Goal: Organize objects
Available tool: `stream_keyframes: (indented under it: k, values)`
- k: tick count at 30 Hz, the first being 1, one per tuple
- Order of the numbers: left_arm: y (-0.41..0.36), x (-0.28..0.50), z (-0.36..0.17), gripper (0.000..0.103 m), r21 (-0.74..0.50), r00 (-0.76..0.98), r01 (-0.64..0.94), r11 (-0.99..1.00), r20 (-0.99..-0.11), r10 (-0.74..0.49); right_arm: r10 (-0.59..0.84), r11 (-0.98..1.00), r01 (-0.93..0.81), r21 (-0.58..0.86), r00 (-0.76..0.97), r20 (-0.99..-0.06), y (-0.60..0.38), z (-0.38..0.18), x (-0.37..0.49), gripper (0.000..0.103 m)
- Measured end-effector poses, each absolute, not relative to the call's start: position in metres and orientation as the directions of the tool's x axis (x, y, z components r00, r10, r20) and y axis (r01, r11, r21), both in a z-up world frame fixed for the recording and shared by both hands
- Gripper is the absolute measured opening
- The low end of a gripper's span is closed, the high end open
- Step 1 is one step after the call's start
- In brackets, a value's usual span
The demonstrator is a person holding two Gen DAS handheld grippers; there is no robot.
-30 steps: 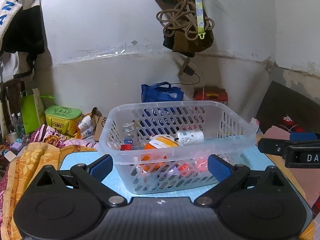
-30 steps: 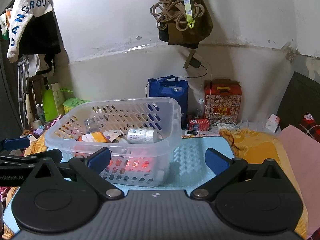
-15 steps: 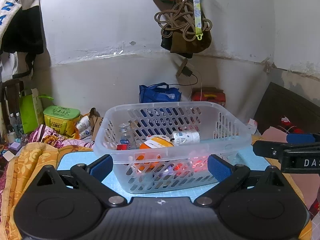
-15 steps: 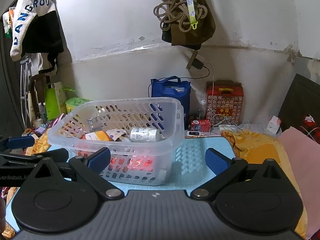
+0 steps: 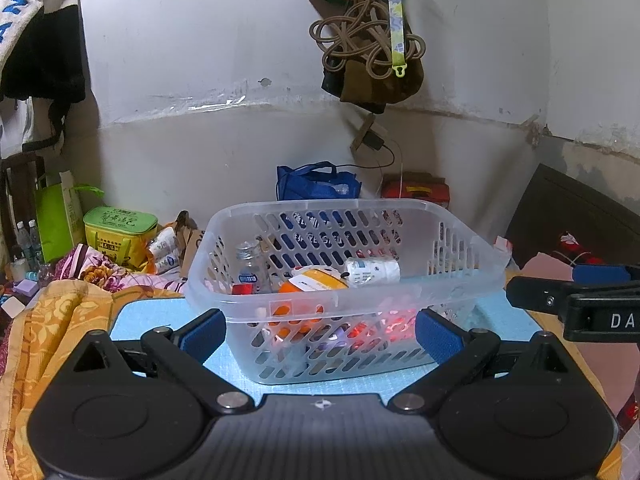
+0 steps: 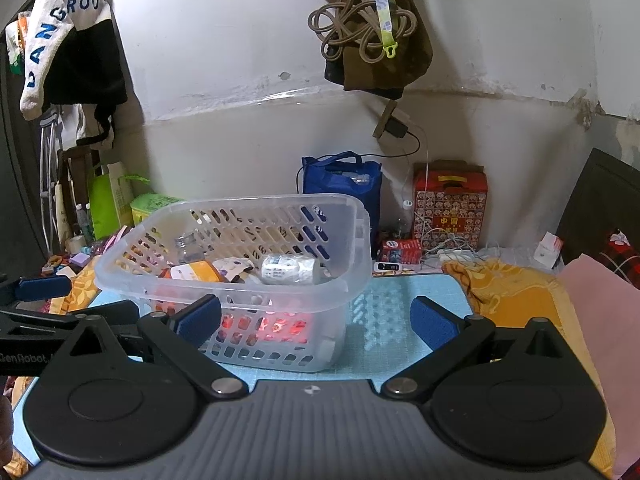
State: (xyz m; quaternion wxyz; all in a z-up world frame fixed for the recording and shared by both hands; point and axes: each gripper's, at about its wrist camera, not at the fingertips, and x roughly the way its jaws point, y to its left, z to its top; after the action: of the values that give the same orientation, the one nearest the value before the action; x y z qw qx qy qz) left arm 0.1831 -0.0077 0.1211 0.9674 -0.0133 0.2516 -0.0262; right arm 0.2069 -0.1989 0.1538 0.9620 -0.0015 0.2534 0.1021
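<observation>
A clear plastic basket (image 5: 460, 280) stands on a light blue mat (image 5: 140, 312); it also shows in the right wrist view (image 6: 356, 240). Inside lie a white labelled bottle (image 5: 372, 272), an orange bottle (image 5: 312, 284), a small clear bottle with a blue label (image 5: 248, 264) and something red glowing low down. My left gripper (image 5: 320, 336) is open and empty just in front of the basket. My right gripper (image 6: 316, 320) is open and empty, in front of the basket's right end.
A blue bag (image 6: 344, 184) and a red patterned box (image 6: 450, 204) stand at the wall. A green tin (image 5: 120, 232) and clutter lie at left. Yellow cloth (image 6: 508, 292) and pink cloth (image 6: 600, 320) lie at right. A bag with cords (image 6: 372, 32) hangs above.
Both grippers have drawn back and shifted slightly; the basket sits a little farther and more to the left in the left view. Jaws stay open.
</observation>
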Motion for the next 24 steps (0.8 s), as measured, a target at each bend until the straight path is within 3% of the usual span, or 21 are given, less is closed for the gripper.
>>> stream_keyframes:
  k: [24]
  values:
    - [-0.0086, 0.1882, 0.1122, 0.102, -0.042, 0.863, 0.043, 0.998, -0.501, -0.058, 0.201, 0.978, -0.201, 0.053, 0.85, -0.488, -0.1993, 0.1491, 0.206, 0.103]
